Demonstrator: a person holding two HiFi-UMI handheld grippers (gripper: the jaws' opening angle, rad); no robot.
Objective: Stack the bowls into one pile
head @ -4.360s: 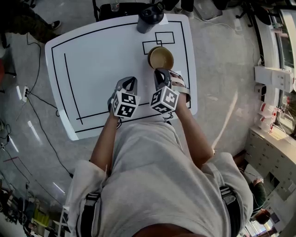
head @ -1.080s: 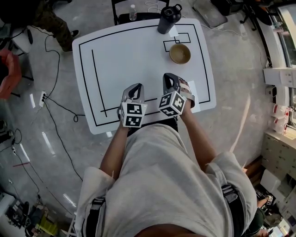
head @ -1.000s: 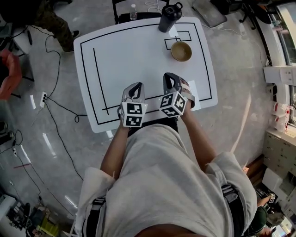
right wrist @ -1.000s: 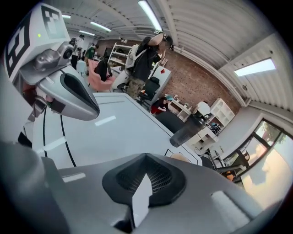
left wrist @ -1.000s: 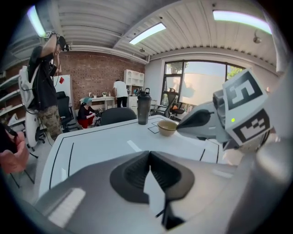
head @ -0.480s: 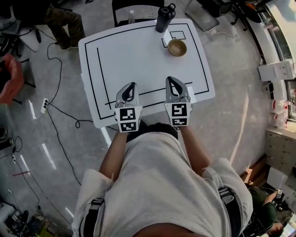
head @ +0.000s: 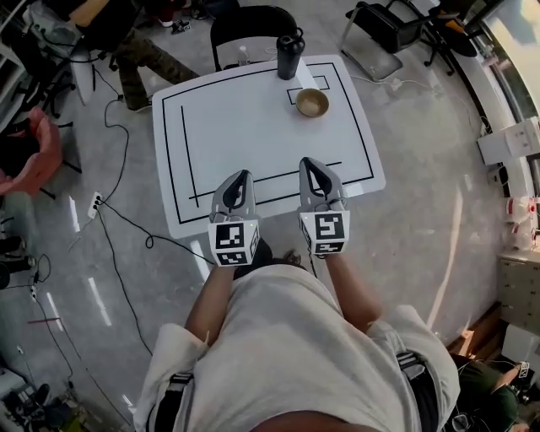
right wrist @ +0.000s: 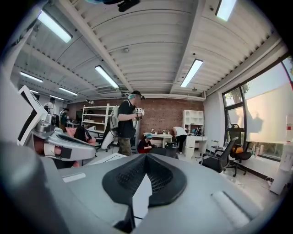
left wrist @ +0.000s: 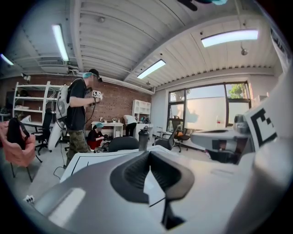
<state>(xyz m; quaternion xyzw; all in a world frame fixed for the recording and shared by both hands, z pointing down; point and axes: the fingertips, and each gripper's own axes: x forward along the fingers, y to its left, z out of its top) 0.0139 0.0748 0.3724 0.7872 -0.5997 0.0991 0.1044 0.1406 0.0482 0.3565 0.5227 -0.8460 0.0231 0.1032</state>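
Observation:
A tan bowl (head: 312, 102) stands on the far right part of the white table (head: 228, 126), inside a black-lined rectangle; whether more bowls nest in it I cannot tell. Both grippers hover side by side over the table's near edge, well short of the bowl. My left gripper (head: 242, 176) is shut with nothing in it, and my right gripper (head: 308, 163) is likewise shut and empty. In the left gripper view the shut jaws (left wrist: 149, 156) point level across the room. The right gripper view shows its jaws (right wrist: 145, 158) closed too. The bowl is hidden in both gripper views.
A black bottle (head: 289, 53) stands at the table's far edge just behind the bowl, with a black chair (head: 251, 24) beyond it. Cables (head: 126, 228) trail over the floor at the left. A person (left wrist: 78, 114) stands off to the left, and others sit at desks.
Both grippers have drawn back from the bowl to the table's near edge and now sit level, side by side. The head view has risen, so the table looks smaller and farther.

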